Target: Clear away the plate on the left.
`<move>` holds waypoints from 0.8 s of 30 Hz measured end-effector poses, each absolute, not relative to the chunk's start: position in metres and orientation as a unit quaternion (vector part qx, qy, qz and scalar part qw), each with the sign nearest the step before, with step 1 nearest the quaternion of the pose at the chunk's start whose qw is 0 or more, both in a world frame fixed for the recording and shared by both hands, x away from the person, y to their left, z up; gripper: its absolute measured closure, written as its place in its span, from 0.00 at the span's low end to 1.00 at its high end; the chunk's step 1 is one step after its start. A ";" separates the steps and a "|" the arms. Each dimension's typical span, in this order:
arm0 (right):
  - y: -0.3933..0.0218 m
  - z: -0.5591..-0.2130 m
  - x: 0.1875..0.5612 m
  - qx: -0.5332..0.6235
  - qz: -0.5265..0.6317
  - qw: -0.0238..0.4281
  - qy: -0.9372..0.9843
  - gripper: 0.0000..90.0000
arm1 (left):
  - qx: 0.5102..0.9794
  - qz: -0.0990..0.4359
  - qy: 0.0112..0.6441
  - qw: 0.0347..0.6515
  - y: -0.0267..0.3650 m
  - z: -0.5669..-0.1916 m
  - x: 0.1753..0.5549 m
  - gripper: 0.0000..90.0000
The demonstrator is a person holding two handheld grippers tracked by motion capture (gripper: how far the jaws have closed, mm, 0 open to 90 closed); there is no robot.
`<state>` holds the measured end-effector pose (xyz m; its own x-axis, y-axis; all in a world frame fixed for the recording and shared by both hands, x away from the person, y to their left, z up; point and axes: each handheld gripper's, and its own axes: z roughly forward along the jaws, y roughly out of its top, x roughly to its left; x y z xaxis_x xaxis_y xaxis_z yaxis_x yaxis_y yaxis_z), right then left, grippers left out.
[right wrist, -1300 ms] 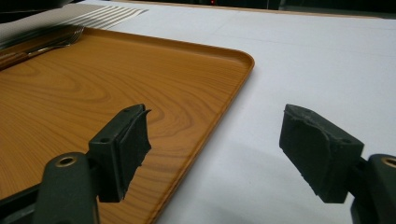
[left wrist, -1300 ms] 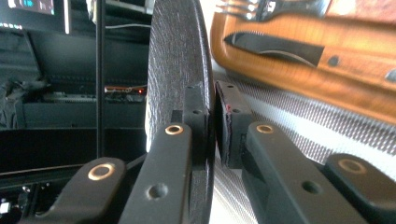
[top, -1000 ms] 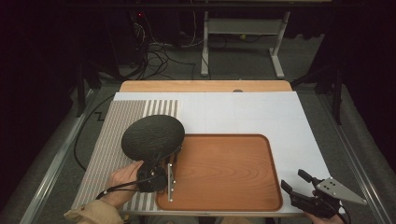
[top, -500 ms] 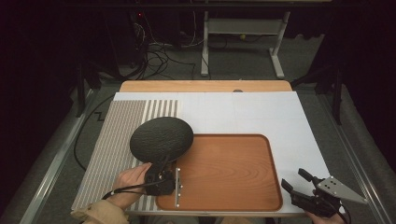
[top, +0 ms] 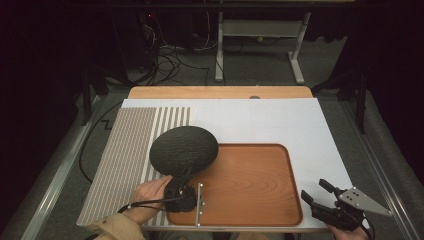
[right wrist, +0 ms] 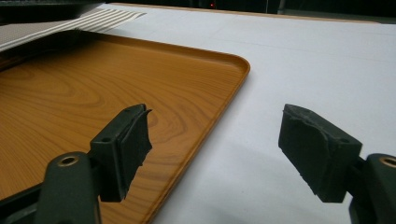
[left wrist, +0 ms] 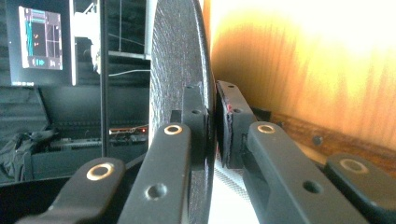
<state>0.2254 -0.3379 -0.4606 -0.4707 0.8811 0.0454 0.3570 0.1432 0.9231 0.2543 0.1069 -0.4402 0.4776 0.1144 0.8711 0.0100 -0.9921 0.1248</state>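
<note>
High view: the left gripper [top: 181, 192] holds a dark, round, textured plate [top: 183, 149] by its near rim, jaws clamped on the edge. The plate hangs just beyond the jaws, over the near-left corner of the brown wooden tray with rounded corners [top: 280, 210], partly over the striped grey-and-white mat [top: 122, 150] on the white surface [top: 280, 120]. The right gripper [top: 320, 197] rests at the tray's near-right corner, jaws spread, nothing between them.

Left gripper view: the plate [left wrist: 175, 70] stands on edge between the two pads, which pinch the thin rim from both sides. It looks rigid, with a rough matt skin, so slipping seems unlikely. Probably ceramic or stoneware: moderately heavy, and chippable if set down hard. A rim grip leaves the whole disc levering beyond the jaws, so it may sag or twist; a deeper bite on the rim is the safest hold.

Right gripper view: the jaws stand wide apart over the tray's edge [right wrist: 233, 70] and the white surface [right wrist: 303, 56], empty.

Against the earlier frames: the plate and left gripper have shifted sideways, from over the mat towards the tray. The grip is unchanged. The right gripper has kept its place.
</note>
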 end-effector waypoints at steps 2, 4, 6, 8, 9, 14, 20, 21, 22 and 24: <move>-0.338 -0.461 0.226 0.438 0.486 0.271 0.706 0.28 | 0.858 0.510 0.033 0.055 0.104 -0.439 0.254 0.89; -0.338 -0.461 0.226 0.438 0.486 0.271 0.706 0.28 | 0.858 0.510 0.030 0.059 0.101 -0.438 0.253 0.88; -0.339 -0.461 0.227 0.437 0.486 0.273 0.706 0.28 | 0.858 0.509 0.027 0.063 0.098 -0.437 0.252 0.88; -0.339 -0.461 0.228 0.436 0.487 0.273 0.706 0.28 | 0.857 0.511 0.022 0.063 0.095 -0.437 0.251 0.88; -0.339 -0.461 0.228 0.436 0.486 0.274 0.706 0.28 | 0.855 0.514 0.019 0.065 0.093 -0.438 0.250 0.88; -0.338 -0.461 0.230 0.435 0.485 0.274 0.708 0.28 | 0.858 0.509 0.013 0.069 0.088 -0.439 0.249 0.89; -0.338 -0.461 0.230 0.436 0.485 0.273 0.707 0.28 | 0.859 0.507 0.004 0.076 0.082 -0.439 0.246 0.88; -0.338 -0.461 0.230 0.434 0.485 0.273 0.708 0.28 | 0.858 0.507 0.003 0.080 0.081 -0.440 0.246 0.88; -0.338 -0.461 0.230 0.434 0.485 0.272 0.709 0.28 | 0.858 0.507 0.002 0.080 0.080 -0.440 0.245 0.88; -0.337 -0.461 0.230 0.433 0.485 0.271 0.709 0.28 | 0.858 0.506 -0.002 0.085 0.078 -0.440 0.244 0.88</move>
